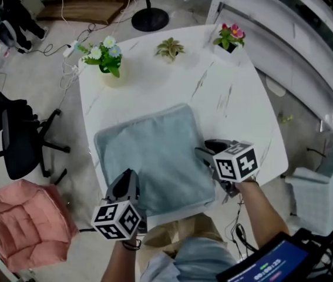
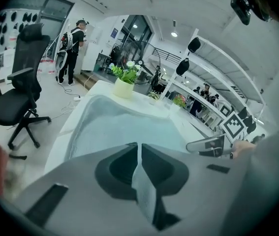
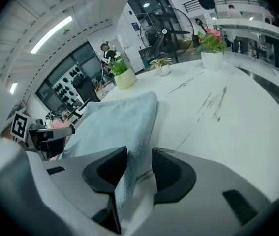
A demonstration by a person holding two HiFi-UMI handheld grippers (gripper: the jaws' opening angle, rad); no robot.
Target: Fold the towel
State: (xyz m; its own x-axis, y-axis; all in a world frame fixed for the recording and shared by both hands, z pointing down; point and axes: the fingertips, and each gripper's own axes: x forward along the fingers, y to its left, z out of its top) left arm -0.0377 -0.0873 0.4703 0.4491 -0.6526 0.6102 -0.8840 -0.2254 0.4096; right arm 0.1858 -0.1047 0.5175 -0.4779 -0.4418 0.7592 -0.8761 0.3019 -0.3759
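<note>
Left claw: pressed together on a raised fold of the towel at its near left corner, with the cloth pinched between my pads. My left forearm came up from the bottom edge, and the claw was tilted forward and down.

Right claw: spread. The towel's right edge stood between the jaws, close against one pad with a clear gap to the other. My right forearm reached in from the lower right, and the claw was angled down and inward.

Towel: pale blue-grey, otherwise flat on the white marbled counter, toward its near edge.

Potted flowers: stood at the counter's far left, well apart from the towel.
</note>
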